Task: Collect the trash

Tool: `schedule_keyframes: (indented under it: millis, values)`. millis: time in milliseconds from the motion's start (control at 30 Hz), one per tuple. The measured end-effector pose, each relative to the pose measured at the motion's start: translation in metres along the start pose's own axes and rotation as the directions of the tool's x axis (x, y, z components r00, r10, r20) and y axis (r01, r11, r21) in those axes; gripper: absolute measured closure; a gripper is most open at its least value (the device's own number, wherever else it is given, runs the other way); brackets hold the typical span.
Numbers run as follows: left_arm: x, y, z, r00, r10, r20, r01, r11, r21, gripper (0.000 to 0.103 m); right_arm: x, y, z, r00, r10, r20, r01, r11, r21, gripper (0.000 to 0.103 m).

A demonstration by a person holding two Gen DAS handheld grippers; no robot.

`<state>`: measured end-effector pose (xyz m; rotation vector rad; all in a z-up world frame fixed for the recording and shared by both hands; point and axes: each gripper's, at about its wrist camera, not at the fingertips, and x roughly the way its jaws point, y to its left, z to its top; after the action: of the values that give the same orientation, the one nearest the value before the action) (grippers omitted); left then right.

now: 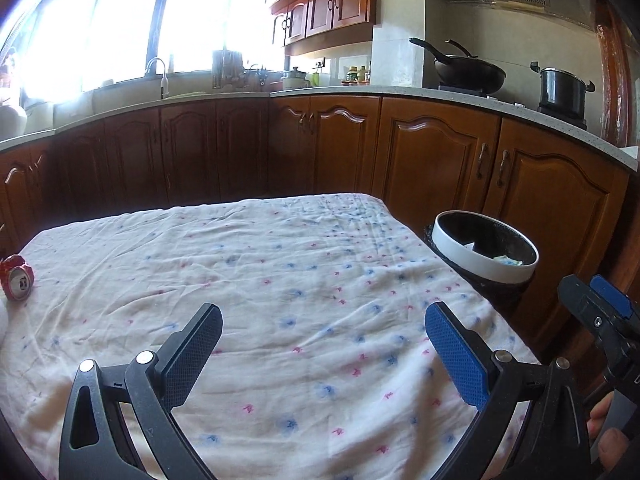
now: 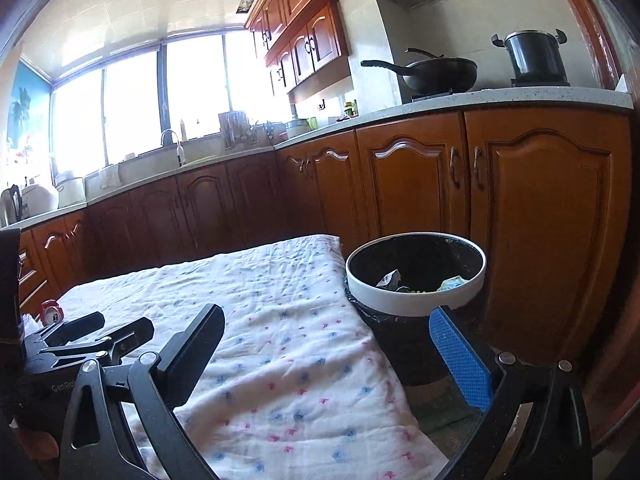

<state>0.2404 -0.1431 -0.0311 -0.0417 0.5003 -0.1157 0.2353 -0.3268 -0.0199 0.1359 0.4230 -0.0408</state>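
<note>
Above tablecloth [image 1: 280,280], left claw [image 1: 324,344] gaping, empty

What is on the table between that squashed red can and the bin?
Nothing but bare flowered tablecloth. In the left wrist view the crushed red can lies at the table's far left edge, and the trash bin stands off its right side.

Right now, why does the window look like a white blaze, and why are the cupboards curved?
Left wrist view: the window is blown out by daylight, washing haze over the sink tap; the countertop bows from the fisheye lens. Right wrist view: same glare at the window, and the cabinet doors bend, yet the trash bin stays sharp.
</note>
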Motion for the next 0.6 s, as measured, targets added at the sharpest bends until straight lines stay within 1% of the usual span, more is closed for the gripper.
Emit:
schedule_keyframes:
  millis: [233,600]
  values:
    - [-0.006,0.005,-0.007,0.999,0.031,0.015,-0.031,0.999,0.015,0.001,-0.005,0.014,-0.005,1.000,0.022,-0.004,-0.022,0.999,-0.032,0.000]
    - [-0.011,0.013,-0.008,0.999,0.024,0.024,-0.025,0.999,0.030,0.001,-0.010,0.014,-0.005,1.000,0.028,0.002,-0.028,0.999,-0.026,0.000]
